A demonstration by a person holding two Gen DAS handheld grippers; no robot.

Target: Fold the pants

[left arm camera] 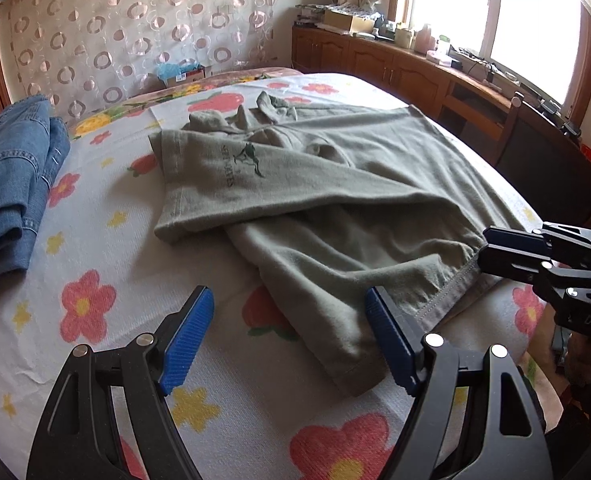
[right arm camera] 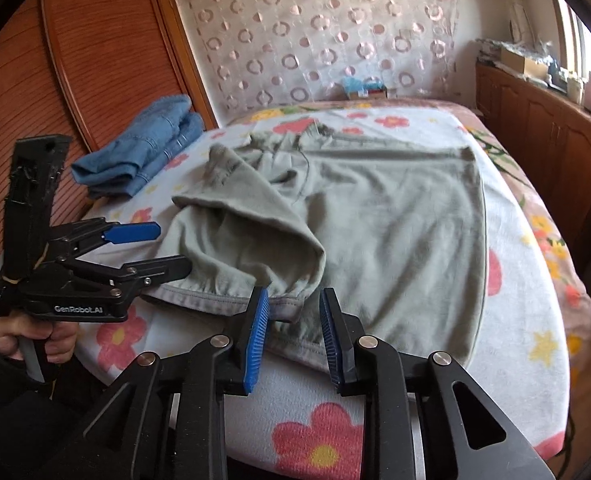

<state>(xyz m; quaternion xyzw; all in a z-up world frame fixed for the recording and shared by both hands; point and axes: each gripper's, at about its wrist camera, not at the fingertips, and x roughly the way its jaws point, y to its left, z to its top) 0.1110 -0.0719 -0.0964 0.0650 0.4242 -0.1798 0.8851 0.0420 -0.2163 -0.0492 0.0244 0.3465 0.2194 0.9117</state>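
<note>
1. Setting: a bedroom with a bed (left arm camera: 95, 240) under a white floral sheet, a circle-patterned curtain (left arm camera: 135, 20) behind the head end, wooden cabinets (left arm camera: 375, 60) below a bright window (left arm camera: 495, 8), and a wooden panelled wall (right arm camera: 75, 60) on the opposite side.
2. Task item: the grey-green pants (left arm camera: 335, 208) lie across the middle of the bed, partly folded, with 1 leg laid diagonally over the rest. A dark printed logo (left arm camera: 247, 160) shows on the upper layer. The stitched hem lies at the near edge of the bed.
3. Other item: a folded stack of blue denim (left arm camera: 11, 184) rests on the bed beside the pants, near the wooden wall, not touching them.
4. Left gripper (left arm camera: 289, 336): the jaws are spread wide. The right-hand blue pad sits at or over the near corner of the pants; the left-hand pad stands over bare sheet. No fabric is pinched. In the right wrist view this gripper (right arm camera: 167, 248) is held by a hand (right arm camera: 35, 336) at the pants' hem, jaws likewise apart.
5. Right gripper (right arm camera: 293, 336): the jaws stand partly apart, with the hem of the pants lying in the gap between the blue pads. The pads do not press on the fabric. In the left wrist view this gripper (left arm camera: 485, 248) reaches the hem from the side.
6. Both grippers are positioned at the same near hem edge, close to each other.
</note>
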